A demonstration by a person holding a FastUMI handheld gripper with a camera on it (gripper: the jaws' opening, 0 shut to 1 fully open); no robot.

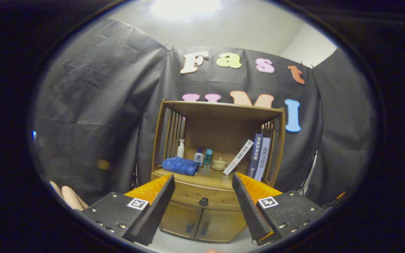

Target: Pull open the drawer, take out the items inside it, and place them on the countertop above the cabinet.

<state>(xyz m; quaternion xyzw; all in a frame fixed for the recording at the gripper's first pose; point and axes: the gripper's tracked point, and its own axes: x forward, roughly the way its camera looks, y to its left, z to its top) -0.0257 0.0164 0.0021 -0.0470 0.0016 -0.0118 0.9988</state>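
A wooden cabinet [220, 140] stands ahead against the booth wall, with an open shelf above a countertop [209, 179]. Below the countertop is a shut drawer [192, 196] with a dark round knob [203, 201], and under it two small doors [202, 223]. My gripper [202, 181] is open, its two fingers spread wide with nothing between them. The knob lies ahead of the fingers, centred in the gap and some way off. What the drawer holds is hidden.
On the countertop lie a folded blue towel [180, 165], a white pump bottle [181, 148], two small bottles [203, 157], a small lidded cup [219, 163], and several books [258, 156] leaning at the right. A person's hand [69, 197] shows beside the left finger.
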